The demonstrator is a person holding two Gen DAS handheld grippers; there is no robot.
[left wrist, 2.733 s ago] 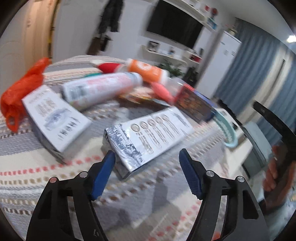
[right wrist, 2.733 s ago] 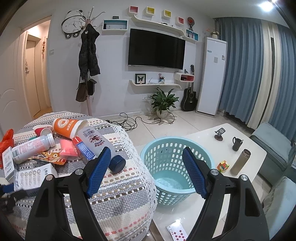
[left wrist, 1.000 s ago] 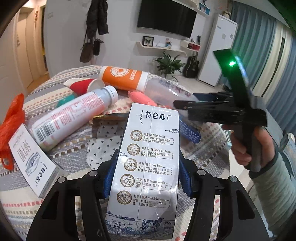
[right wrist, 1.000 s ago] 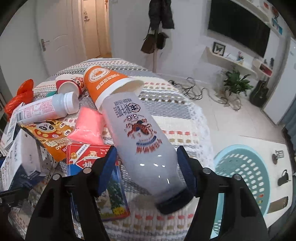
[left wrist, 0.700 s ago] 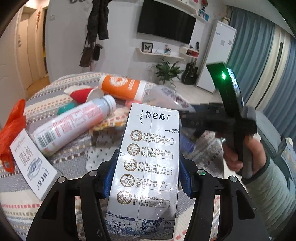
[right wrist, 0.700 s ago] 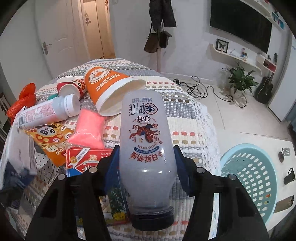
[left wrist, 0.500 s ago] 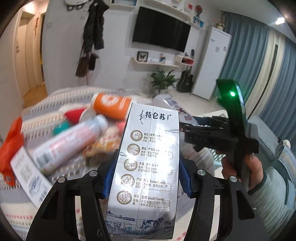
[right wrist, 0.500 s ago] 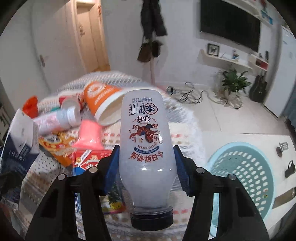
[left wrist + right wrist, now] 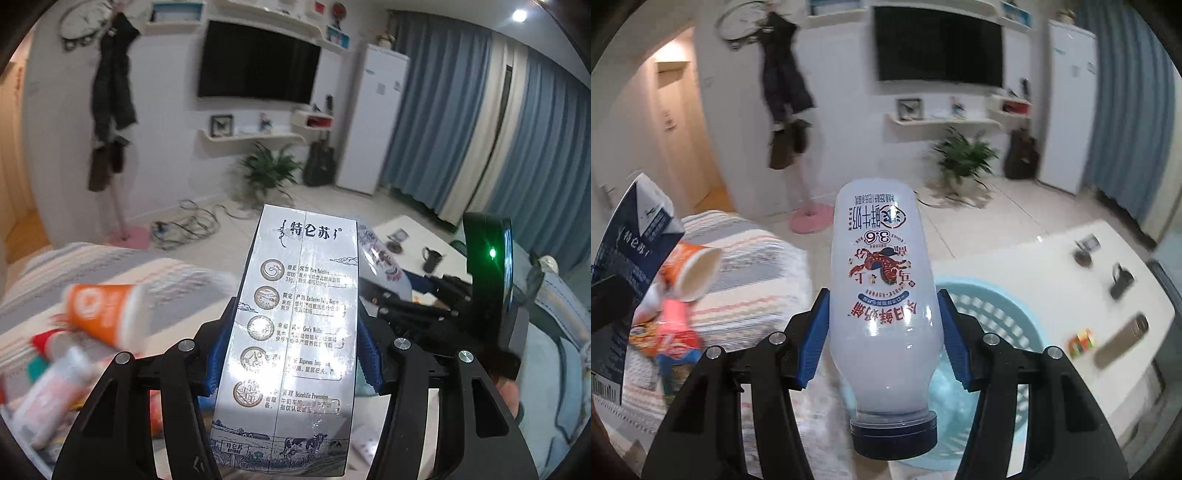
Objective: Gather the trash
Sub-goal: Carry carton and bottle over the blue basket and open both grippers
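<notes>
In the left wrist view, the left gripper [image 9: 291, 354] stands partly open with its blue pads pressed against both sides of a silver milk carton [image 9: 295, 339], which fills the centre of the frame and points up and away from the camera, printed face toward the lens. Behind it on the lower left, blurred, lie an orange paper cup [image 9: 105, 314] on its side and a white bottle with a pink label [image 9: 51, 395] on the striped tablecloth [image 9: 110, 266]. At the right of the frame the other tool shows from the side, its black body carrying a green light [image 9: 492, 253], with a hand [image 9: 508, 402] under it at the lower right edge.

In the right wrist view, the right gripper [image 9: 882, 336] is also partly open, its pads clamped on the flanks of a white plastic milk bottle [image 9: 882, 291]. The bottle is held off the table, with its dark blue cap [image 9: 894, 430] nearest the camera at the bottom centre and its base toward the room. Just behind and to the right of it, at the lower right, sits the light blue laundry-style basket [image 9: 1008, 325] on a white table [image 9: 1034, 254]. The carton's dark blue side [image 9: 631, 254] shows at the left edge, above the pink packet [image 9: 674, 317] and the cup [image 9: 692, 273] on the cloth.
</notes>
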